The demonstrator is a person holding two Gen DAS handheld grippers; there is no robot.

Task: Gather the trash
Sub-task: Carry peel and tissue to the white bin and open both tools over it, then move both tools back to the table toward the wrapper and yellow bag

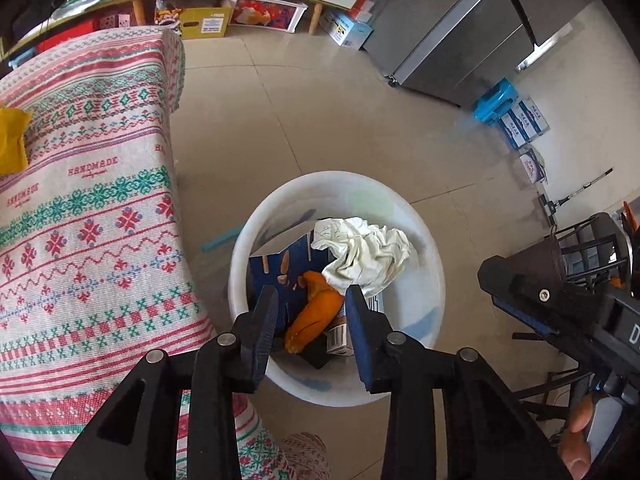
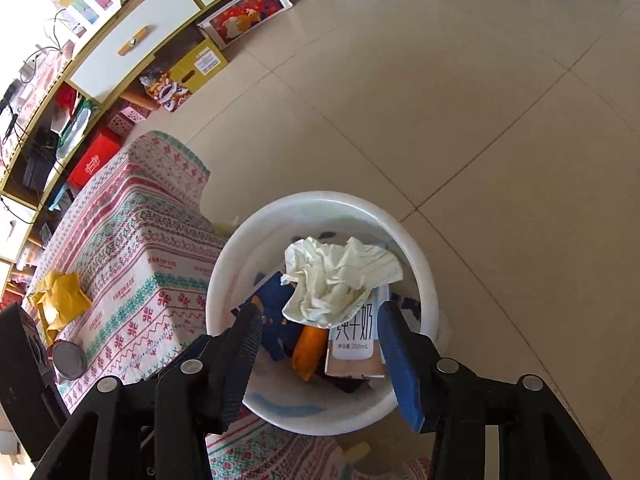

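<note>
A table under a patterned cloth point(image 1: 88, 208) stands on the tiled floor, with a white bin point(image 1: 430, 280) just beside it. Inside lie a crumpled paper point(image 2: 336, 280), a milk carton point(image 2: 354, 340) and an orange peel point(image 1: 314, 320) — the trash. Over the bin, the left gripper point(image 1: 312, 312) and right gripper point(image 2: 320, 332) stand partly open — nothing held.

Home living room. Beige tiled floor point(image 2: 460, 120); low sideboard point(image 2: 132, 56) with white drawers, wooden handles; boxes point(image 1: 206, 22) stowed beneath; steel fridge point(image 1: 472, 36) by wall; bench under patterned "HANDMADE" cloth point(image 1: 92, 200); white waste bin point(image 2: 224, 280) beside it.
</note>
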